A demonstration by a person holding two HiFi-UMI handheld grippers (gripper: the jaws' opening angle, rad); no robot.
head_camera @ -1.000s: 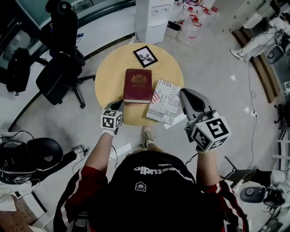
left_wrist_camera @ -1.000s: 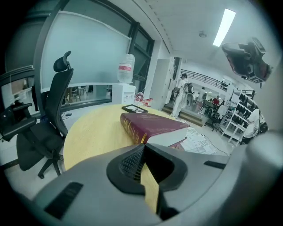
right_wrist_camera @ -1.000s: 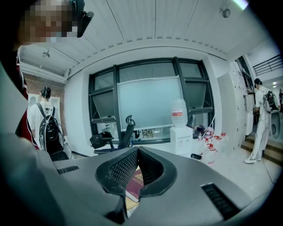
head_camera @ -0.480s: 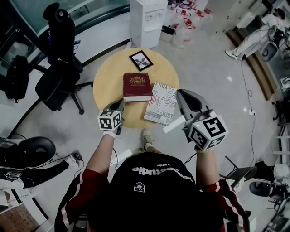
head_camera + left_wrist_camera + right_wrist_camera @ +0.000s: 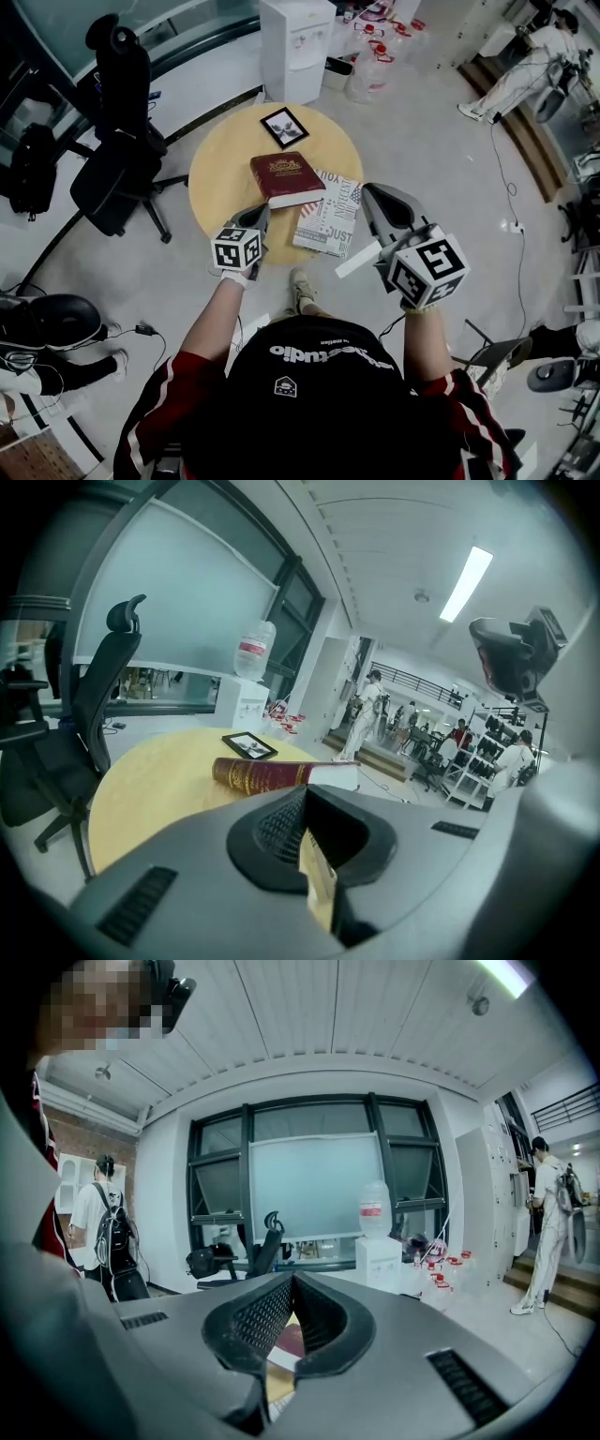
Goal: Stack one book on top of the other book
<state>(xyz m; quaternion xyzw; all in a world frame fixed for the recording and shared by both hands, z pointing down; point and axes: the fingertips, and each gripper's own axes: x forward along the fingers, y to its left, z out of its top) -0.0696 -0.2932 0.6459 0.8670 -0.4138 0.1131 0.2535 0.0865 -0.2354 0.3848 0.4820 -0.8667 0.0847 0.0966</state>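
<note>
Plainly, the red book [image 5: 288, 173] lies on the desk [image 5: 217, 178] just ahead-right of the closed, empty left claw [image 5: 260, 213]. The patterned book [image 5: 328, 220] lies left of the closed, empty right claw [image 5: 373, 195].

Red book [image 5: 286, 176] now askew, near edge up with left gripper [image 5: 261, 216].

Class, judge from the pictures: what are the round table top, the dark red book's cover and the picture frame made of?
Round table top: pale wood or laminate, matte, evenly tan. Dark red book: hard cover, likely leatherette or cloth, gilt stamping. Picture frame: black, smooth; plastic or painted wood, unclear.
</note>
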